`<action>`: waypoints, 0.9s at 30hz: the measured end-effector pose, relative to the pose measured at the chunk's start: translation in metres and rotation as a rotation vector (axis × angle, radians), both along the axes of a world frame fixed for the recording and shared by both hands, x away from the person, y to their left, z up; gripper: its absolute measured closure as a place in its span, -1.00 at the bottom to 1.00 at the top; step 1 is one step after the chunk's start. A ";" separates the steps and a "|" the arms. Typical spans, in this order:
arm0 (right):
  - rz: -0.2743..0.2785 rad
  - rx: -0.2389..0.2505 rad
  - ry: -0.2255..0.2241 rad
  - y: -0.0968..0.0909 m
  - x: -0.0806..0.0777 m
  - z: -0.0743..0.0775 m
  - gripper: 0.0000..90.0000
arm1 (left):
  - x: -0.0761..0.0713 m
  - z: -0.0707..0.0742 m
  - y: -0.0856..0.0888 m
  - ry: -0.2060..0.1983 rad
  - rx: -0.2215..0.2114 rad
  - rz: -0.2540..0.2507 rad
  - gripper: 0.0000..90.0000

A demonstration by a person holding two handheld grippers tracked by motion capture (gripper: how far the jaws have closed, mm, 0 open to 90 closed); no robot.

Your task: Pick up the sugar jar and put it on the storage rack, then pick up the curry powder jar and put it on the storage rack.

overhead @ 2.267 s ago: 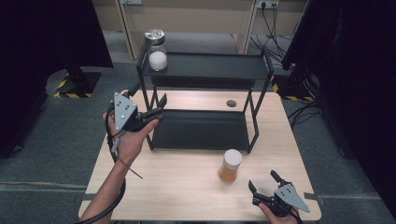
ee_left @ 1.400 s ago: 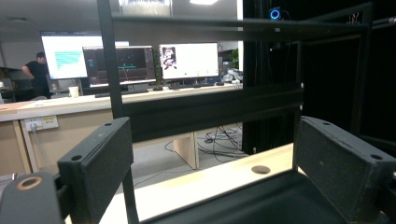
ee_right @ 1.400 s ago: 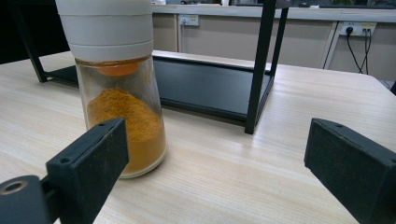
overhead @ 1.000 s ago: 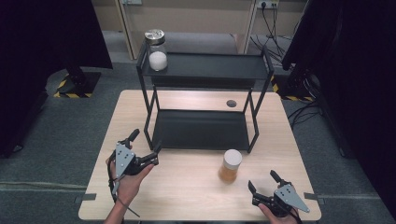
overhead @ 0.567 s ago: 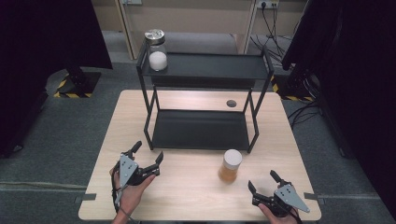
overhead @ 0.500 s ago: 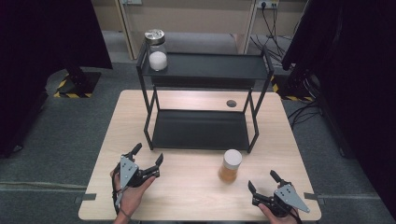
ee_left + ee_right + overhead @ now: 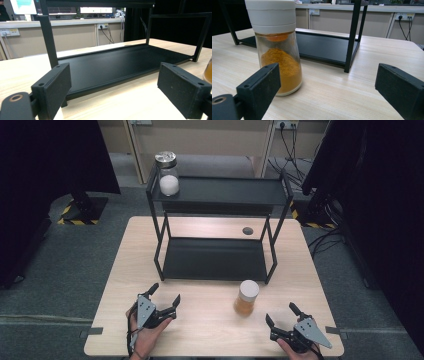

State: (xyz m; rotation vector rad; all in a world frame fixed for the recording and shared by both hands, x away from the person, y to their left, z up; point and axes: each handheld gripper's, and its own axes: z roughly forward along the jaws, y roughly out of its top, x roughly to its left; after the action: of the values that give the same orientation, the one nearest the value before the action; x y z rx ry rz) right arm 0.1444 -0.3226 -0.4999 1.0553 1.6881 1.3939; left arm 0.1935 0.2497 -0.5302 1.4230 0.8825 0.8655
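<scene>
surface: one pale wood-grain table (image 7: 210,330), rectangular, with a small dark round spot (image 7: 247,230) near its far edge. room: grey carpeted floor, a beige wall at the back carrying wall sockets with cables hanging from them, black curtains to either side, and a yellow-and-black striped base on the floor at the far left. rack: one black metal two-tier shelf (image 7: 215,262) standing on the far half of the table; lower tier bare, upper tier carrying one jar. jars, two in all — one glass jar with a metal lid and white contents (image 7: 167,173) at the left end of the upper tier, and one spice jar with a white cap and orange-yellow powder (image 7: 246,297) standing upright on the table just in front of the rack's right front leg. grippers, two, each held in a hand near the table's front edge. left gripper (image 7: 164,295): jaws spread wide with nothing between them, pointed at the rack's lower tier, well apart from the spice jar. right gripper (image 7: 281,314): jaws likewise spread and bare — in the right gripper view the spice jar stands near, ahead of the left jaw, not touched.
</scene>
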 end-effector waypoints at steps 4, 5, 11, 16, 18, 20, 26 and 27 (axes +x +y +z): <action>-0.001 -0.005 -0.001 0.000 0.000 0.000 -0.86 | 0.000 -0.001 0.003 0.004 -0.022 -0.001 -0.76; -0.003 -0.005 -0.002 0.001 0.000 0.000 -0.86 | 0.001 -0.001 0.003 0.006 -0.022 -0.001 -0.76; 0.050 0.016 -0.004 0.002 0.002 0.003 -0.86 | 0.000 -0.002 0.003 0.006 -0.031 0.005 -0.76; 0.143 0.023 -0.029 0.008 0.008 0.014 -0.85 | 0.000 -0.002 0.003 0.004 -0.030 0.002 -0.77; 0.159 0.019 -0.039 0.013 0.011 0.017 -0.84 | -0.001 -0.002 0.004 0.003 -0.031 0.002 -0.77; 0.179 0.016 -0.047 0.017 0.015 0.021 -0.84 | -0.001 -0.002 0.004 0.003 -0.026 -0.001 -0.77; 0.200 0.007 -0.043 0.031 0.036 0.031 -0.81 | -0.001 -0.001 0.004 0.010 -0.031 0.000 -0.77; 0.203 0.005 -0.040 0.033 0.041 0.032 -0.78 | 0.000 -0.001 0.004 0.010 -0.028 -0.001 -0.77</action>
State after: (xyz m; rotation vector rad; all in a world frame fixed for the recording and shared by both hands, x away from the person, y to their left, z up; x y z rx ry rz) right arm 0.1850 -0.2897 -0.4683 0.8716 1.8033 1.5356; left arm 0.1930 0.2537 -0.5310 1.4044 0.8982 0.8424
